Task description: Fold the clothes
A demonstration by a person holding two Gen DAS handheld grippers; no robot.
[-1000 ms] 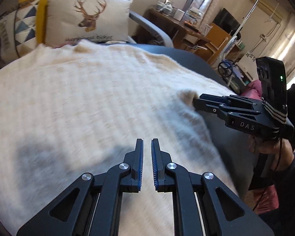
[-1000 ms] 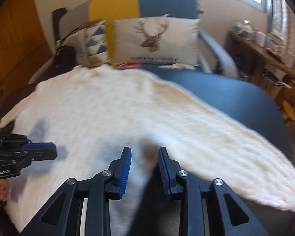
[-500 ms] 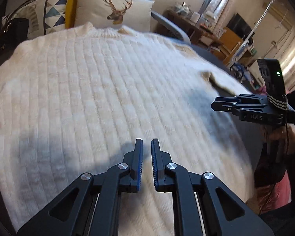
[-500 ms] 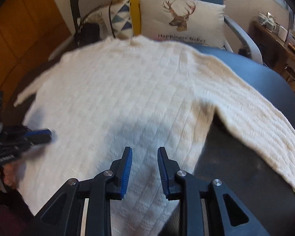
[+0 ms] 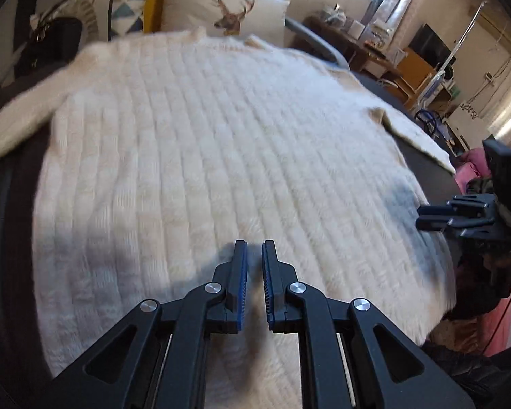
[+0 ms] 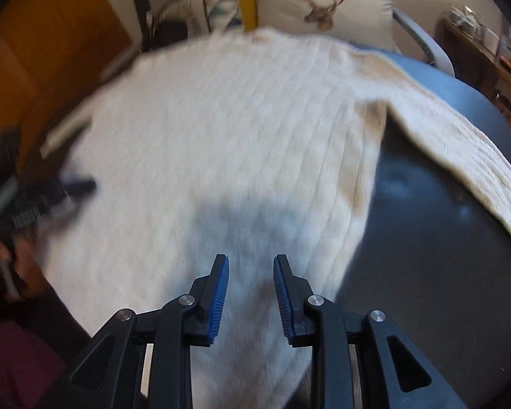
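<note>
Each camera sat behind its own hand-held gripper and looked forward and steeply down along the fingers, close over the sweater (image 5: 201, 156); the left view (image 5: 254, 286) faced the sweater's body from its near left part, with the right hand-held gripper (image 5: 422, 217) at its right edge; the right view (image 6: 250, 293) looked from the near right part, the left one blurred at its left edge; both shared the sweater (image 6: 221, 143) and the deer pillow (image 5: 228, 10) beyond.

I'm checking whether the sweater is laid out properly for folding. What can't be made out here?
- Sweater hem: both wrist views, hidden behind the gripper bodies.
- Left sleeve cuff: left wrist view, cut off by the edge.
- Left gripper: right wrist view, blurred.
</note>
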